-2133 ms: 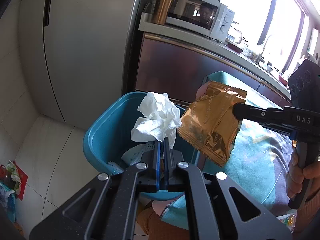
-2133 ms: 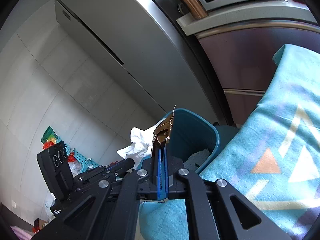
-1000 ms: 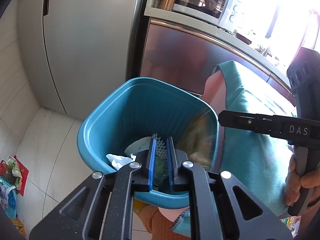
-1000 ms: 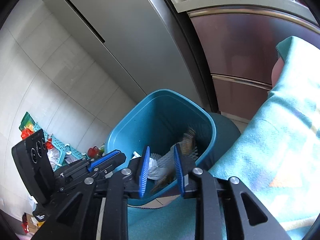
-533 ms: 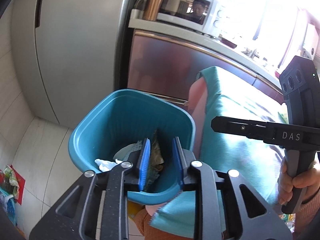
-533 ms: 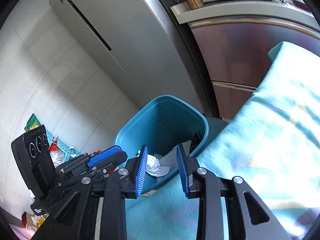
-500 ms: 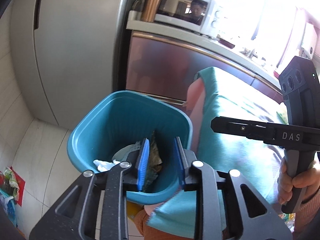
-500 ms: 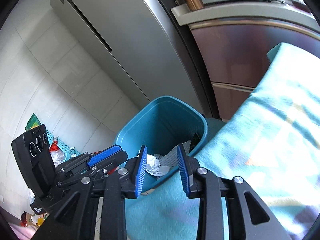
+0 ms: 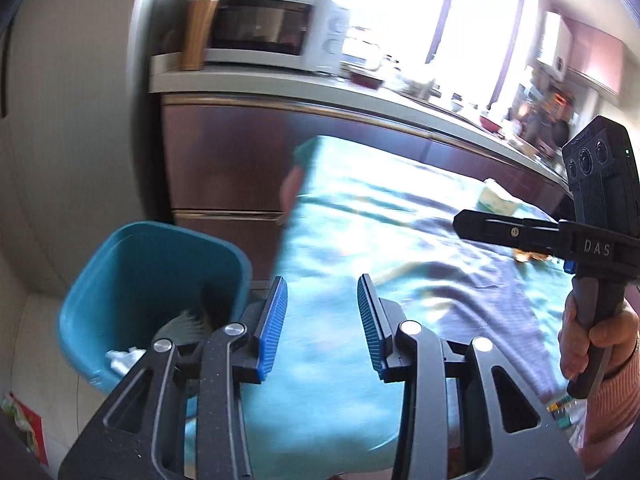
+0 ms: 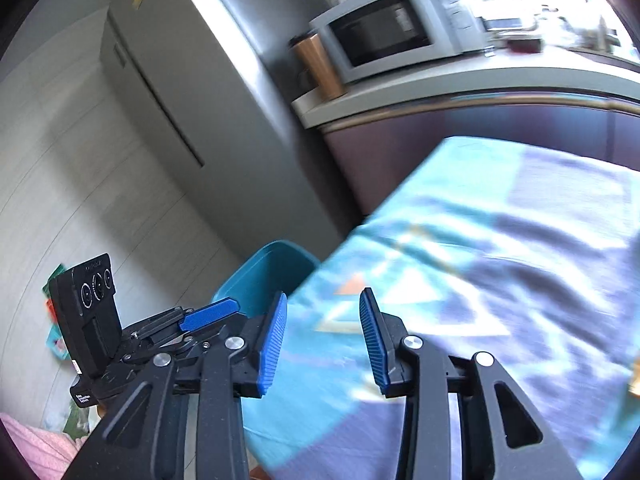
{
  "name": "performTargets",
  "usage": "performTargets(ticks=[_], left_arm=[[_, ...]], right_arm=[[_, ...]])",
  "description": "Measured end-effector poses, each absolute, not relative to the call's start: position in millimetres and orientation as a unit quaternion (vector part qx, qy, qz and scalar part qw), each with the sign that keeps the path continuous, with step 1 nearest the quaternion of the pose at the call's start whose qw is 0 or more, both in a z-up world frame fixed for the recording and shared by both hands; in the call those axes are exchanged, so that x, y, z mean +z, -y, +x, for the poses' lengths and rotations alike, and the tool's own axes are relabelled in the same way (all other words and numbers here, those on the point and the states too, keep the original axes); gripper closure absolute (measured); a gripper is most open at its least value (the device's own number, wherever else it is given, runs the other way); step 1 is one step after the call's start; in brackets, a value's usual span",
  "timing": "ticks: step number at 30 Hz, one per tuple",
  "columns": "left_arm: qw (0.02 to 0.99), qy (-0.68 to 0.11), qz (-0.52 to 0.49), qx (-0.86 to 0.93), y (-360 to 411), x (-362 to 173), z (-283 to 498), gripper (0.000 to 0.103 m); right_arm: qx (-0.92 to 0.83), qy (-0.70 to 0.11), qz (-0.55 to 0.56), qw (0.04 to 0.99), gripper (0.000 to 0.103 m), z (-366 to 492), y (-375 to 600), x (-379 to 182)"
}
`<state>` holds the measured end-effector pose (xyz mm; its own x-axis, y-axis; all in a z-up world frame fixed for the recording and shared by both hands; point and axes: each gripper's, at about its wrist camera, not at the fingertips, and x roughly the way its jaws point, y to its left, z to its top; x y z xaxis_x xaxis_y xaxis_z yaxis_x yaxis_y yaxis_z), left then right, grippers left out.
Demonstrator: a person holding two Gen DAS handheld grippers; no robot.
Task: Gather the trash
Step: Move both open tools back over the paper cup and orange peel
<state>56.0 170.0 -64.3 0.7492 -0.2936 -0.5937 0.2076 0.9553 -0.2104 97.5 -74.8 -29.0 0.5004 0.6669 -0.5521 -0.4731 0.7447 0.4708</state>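
Your left gripper point(image 9: 322, 322) is spread partway & its jaws are opening. Nothing is between the blue pads point(image 9: 274, 322), only air over the teal cloth point(image 9: 400, 232). Your right gripper point(image 10: 322, 338) is the same: jaws opening, nothing held, pads not touching the cloth below.

Just beside your left gripper, down & to the left, sits the blue bin point(image 9: 132, 264). It stands on the floor, right next to the cloth's edge. Inside it you can see a bit of white tissue point(image 9: 122, 358) near the bottom & something dark w/ a gray ridged part; too blurry to name.

Further along the cloth, a small pale packet point(image 9: 496, 200) lies near the far edge.

Behind that are the brown cabinet point(image 9: 224, 160), the microwave point(image 9: 264, 32) & a copper cup point(image 9: 198, 32) beside it.
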Motion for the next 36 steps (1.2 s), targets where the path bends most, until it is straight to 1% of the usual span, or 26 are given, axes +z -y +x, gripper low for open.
performTargets(ticks=[7,11,14,24,26,28,31,36], left_arm=[[0.922,-0.331,-0.039,-0.198,-99.8,-59.3,65.3,0.066],[0.914,-0.334,-0.022,-0.229,-60.2,-58.6,70.9,0.065],[0.908,-0.336,-0.008,-0.251,-29.6,-57.7,74.8,0.065],[0.882,-0.356,0.018,-0.308,53.4,-63.3,95.3,0.064],[0.877,-0.360,0.022,-0.316,66.4,-64.3,99.4,0.064],[0.874,-0.364,0.025,-0.321,77.0,-64.9,103.8,0.062],[0.869,-0.368,0.032,-0.329,91.2,-66.1,110.6,0.059],[0.862,-0.377,0.046,-0.336,117.6,-72.4,121.0,0.055]], right_arm=[[0.262,-0.356,0.149,0.885,0.066,85.2,148.5,-26.6],[0.221,-0.350,0.162,0.896,0.061,84.3,194.8,-28.6],[0.194,-0.346,0.170,0.902,0.061,88.1,224.1,-31.2],[0.131,-0.344,0.184,0.911,0.059,115.7,289.2,-39.1],[0.123,-0.343,0.186,0.913,0.057,119.8,299.5,-39.6],[0.117,-0.341,0.192,0.913,0.055,124.4,311.4,-40.6],[0.107,-0.341,0.201,0.912,0.049,136.5,326.4,-43.5],[0.103,-0.357,0.215,0.903,0.048,160.1,339.2,-53.1]])
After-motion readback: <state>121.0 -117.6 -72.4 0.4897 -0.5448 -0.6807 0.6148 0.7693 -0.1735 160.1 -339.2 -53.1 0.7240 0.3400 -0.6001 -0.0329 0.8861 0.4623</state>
